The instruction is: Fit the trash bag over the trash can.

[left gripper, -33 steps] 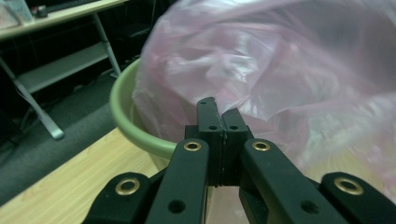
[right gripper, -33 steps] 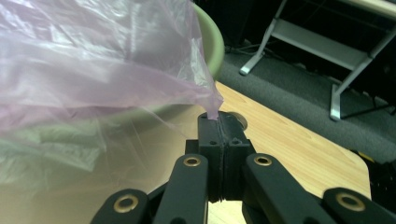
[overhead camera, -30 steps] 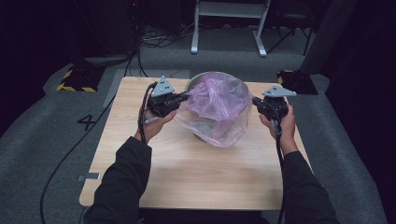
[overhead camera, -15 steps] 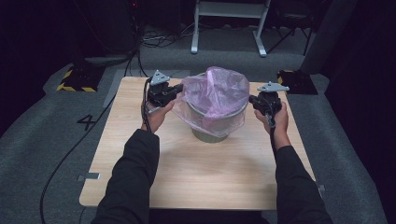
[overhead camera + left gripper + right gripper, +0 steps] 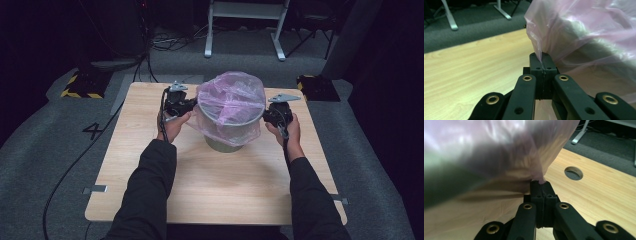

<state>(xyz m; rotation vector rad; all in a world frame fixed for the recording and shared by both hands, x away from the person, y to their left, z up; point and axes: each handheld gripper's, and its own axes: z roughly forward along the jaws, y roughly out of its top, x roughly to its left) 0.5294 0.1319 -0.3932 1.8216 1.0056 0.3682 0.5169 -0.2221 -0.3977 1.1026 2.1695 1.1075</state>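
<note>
Pink film was pinched in both claws. Left claw: jaws pressed together on the bag's edge, seen along its own jaws. Right claw: jaws likewise clamped on the opposite edge of the bag. From the high view, left claw and right claw sat either side of the bin, which stood upright near the middle of the wooden surface. Bag mouth was stretched over the bin's rim, draping partway down the outside; its middle still domed up above the opening. Judged: liner largely fitted. Remaining: draw the skirt lower, settle the film inside, let go. A round hole lay in the surface beyond the right claw.
</note>
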